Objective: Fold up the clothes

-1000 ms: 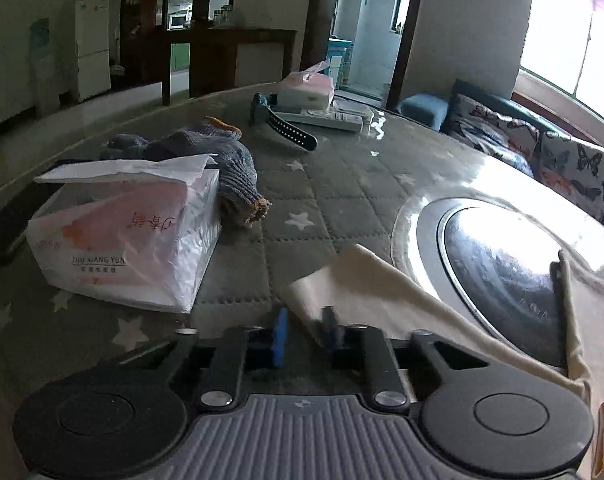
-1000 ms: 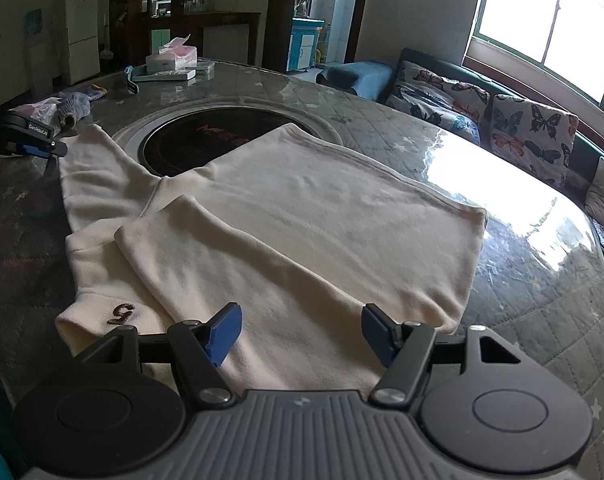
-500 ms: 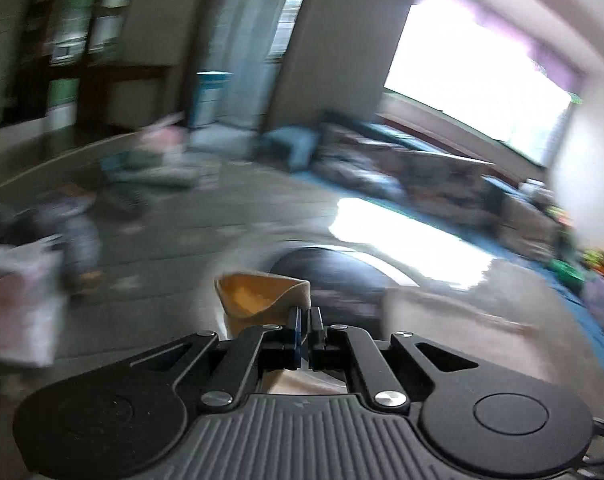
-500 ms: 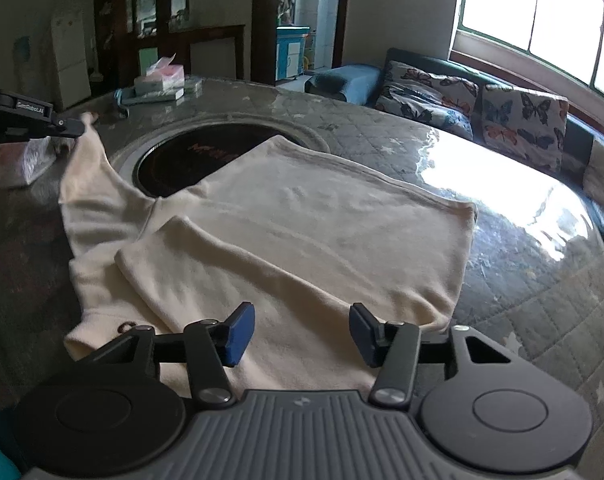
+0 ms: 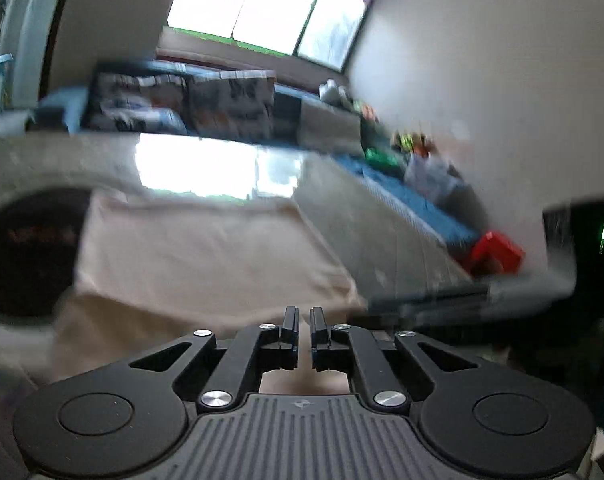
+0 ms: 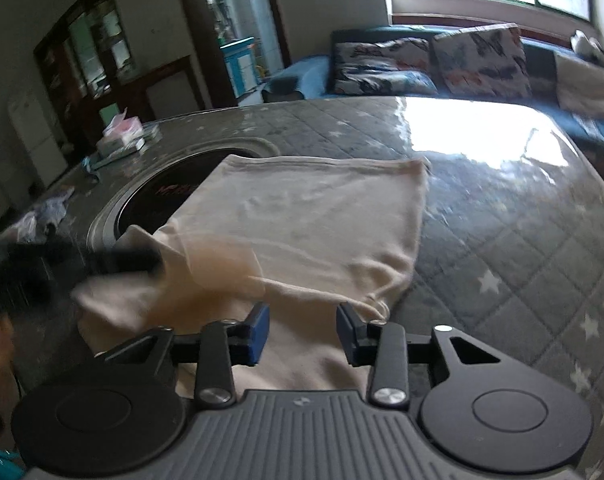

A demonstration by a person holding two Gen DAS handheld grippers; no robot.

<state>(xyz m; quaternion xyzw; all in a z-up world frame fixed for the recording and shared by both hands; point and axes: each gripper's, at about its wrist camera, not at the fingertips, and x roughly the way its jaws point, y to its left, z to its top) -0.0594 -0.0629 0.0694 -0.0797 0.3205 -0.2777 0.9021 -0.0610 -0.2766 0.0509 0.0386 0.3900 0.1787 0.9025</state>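
Tabletop (image 6: 522,216) is a round quilted grey surface with stars, glossy cover, dark inset hotplate (image 6: 169,196) at its centre; that hotplate is the reference here. Cream garment (image 6: 314,220) lies flat, spread from the hotplate's edge out toward the window side, partly covering the plate. One sleeve (image 6: 205,256) is lifted off the cloth on the near side of the hotplate and drawn across the body, held up so it clears the fabric below rather than dragging it. Left tongs (image 5: 304,322) nearly closed, only a thin slit between the jaws; right view shows the sleeve end running into them, so they appear to be pinching it, though motion blur hides the contact itself. Right tongs (image 6: 303,330) wide open, holding nothing, hanging just over the garment's near hem, well placed to pin or catch the cloth as the sleeve lands. My read: mid sleeve fold, body fold not yet started. Tissue box (image 6: 121,136) sits beyond the hotplate, far side, well clear.
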